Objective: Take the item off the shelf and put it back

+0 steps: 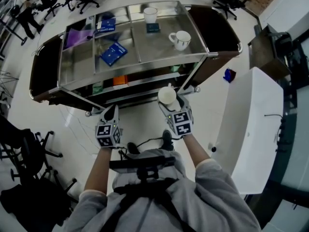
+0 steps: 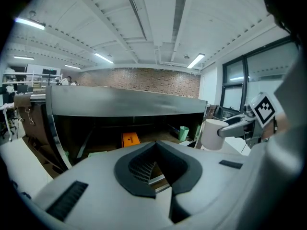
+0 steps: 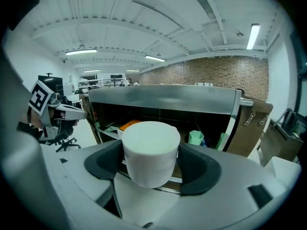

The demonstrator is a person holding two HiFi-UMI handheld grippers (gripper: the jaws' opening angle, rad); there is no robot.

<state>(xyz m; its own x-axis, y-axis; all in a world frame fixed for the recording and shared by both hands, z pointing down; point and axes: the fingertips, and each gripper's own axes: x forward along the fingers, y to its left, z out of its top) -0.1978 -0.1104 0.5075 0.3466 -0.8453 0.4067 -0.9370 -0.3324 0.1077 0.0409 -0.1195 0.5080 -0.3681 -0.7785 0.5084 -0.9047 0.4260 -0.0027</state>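
Note:
My right gripper (image 1: 169, 102) is shut on a plain white cup (image 1: 167, 95), held upright just in front of the steel cart (image 1: 77, 66) at the level of its lower shelf. In the right gripper view the cup (image 3: 151, 150) fills the space between the two dark pads (image 3: 103, 164), which press on its sides. The left gripper (image 1: 111, 111) hangs beside it to the left, holding nothing, its jaws closed tip to tip (image 2: 156, 145). From the left gripper view the cup (image 2: 213, 134) shows at the right, in front of the open shelf.
On the cart's top lie a white mug (image 1: 181, 39), a paper cup (image 1: 150, 14), two blue books (image 1: 113, 53) and a small dark box (image 1: 153, 28). The lower shelf holds an orange box (image 1: 120, 80) and green items (image 3: 195, 138). A white table (image 1: 251, 124) stands right; office chairs (image 1: 29, 153) left.

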